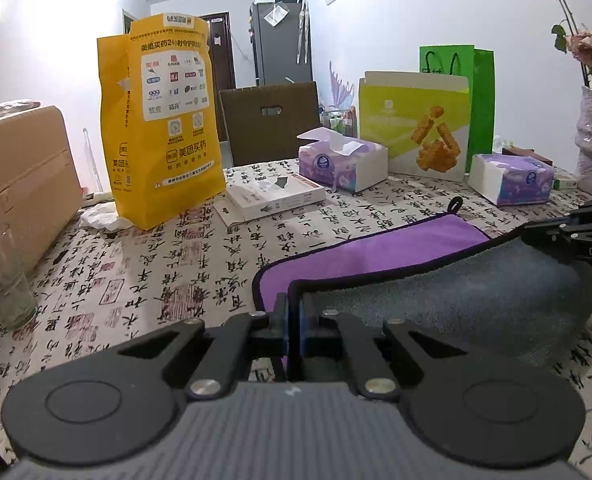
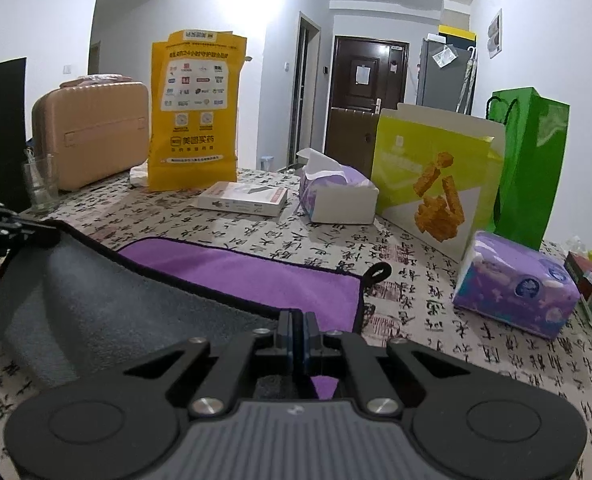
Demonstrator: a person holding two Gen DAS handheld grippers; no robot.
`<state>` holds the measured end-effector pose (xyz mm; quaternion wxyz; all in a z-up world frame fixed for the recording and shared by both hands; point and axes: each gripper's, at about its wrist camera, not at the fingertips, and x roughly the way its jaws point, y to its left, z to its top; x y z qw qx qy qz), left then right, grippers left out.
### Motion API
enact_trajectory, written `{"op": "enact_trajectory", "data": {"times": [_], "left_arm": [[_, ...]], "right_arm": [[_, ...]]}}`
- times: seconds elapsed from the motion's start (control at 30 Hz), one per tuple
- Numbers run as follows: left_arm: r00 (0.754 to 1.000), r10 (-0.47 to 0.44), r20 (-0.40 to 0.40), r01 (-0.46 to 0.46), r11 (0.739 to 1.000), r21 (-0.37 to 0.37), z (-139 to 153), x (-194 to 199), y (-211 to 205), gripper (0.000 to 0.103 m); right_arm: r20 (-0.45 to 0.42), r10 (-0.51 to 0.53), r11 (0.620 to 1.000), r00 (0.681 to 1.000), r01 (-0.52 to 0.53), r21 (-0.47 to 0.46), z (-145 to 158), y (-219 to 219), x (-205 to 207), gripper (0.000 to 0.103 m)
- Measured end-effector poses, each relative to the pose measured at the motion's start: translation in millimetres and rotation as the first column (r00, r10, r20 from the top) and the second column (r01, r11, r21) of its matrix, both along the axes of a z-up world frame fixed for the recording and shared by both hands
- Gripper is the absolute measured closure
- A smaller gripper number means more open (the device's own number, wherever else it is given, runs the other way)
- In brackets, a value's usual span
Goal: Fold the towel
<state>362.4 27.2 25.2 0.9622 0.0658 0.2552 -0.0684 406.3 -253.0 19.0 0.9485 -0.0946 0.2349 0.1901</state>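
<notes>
Both grippers, left gripper (image 1: 296, 316) and right gripper (image 2: 297, 326), grasp the purple towel's (image 1: 376, 252) grey-backed near edge, fingers clenched; only the right view shows the towel's loop (image 2: 378, 271) beside the tissue pack (image 2: 516, 292).

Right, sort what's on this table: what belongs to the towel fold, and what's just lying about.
For the fold:
towel
left gripper, jaws shut on its edge
right gripper, jaws shut on its edge

Lying about:
yellow bag
tissue packs
snack box
green bag
glass
suitcase

You read "美团买药" and "999" on yellow bag (image 1: 163, 120); "DAS" on right gripper (image 1: 576, 236); tablecloth (image 1: 175, 272) carries calligraphy characters.
</notes>
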Motion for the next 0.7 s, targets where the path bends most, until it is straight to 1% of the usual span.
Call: {"op": "enact_trajectory", "data": {"times": [0.13,0.37,0.6,0.7], "left_arm": [[1.0,0.002,-0.002,-0.002,1.0,0.012,1.4,14.8,-0.2,0.098],[1.0,-0.002,-0.006,0.002,0.999,0.036,0.6,40.0,-1.1,0.098],[1.0,0.0,-0.025,0.0,1.0,0.031,-1.2,64.1,1.8,0.098],[0.999,-0.002,-0.032,0.004,0.999,0.043,-2.5,75.0,0.9,0.098]], "right_arm": [[0.008,0.005,1.0,1.0,-0.005,-0.009,3.1,2.6,16.4,0.099],[0.002,0.007,1.0,1.0,-0.007,0.01,6.0,0.2,48.3,0.099],[-0.008,0.014,1.0,1.0,-0.014,-0.001,3.1,3.2,70.7,0.099],[-0.017,0.015,1.0,1.0,-0.015,-0.002,1.2,3.6,80.4,0.099]]}}
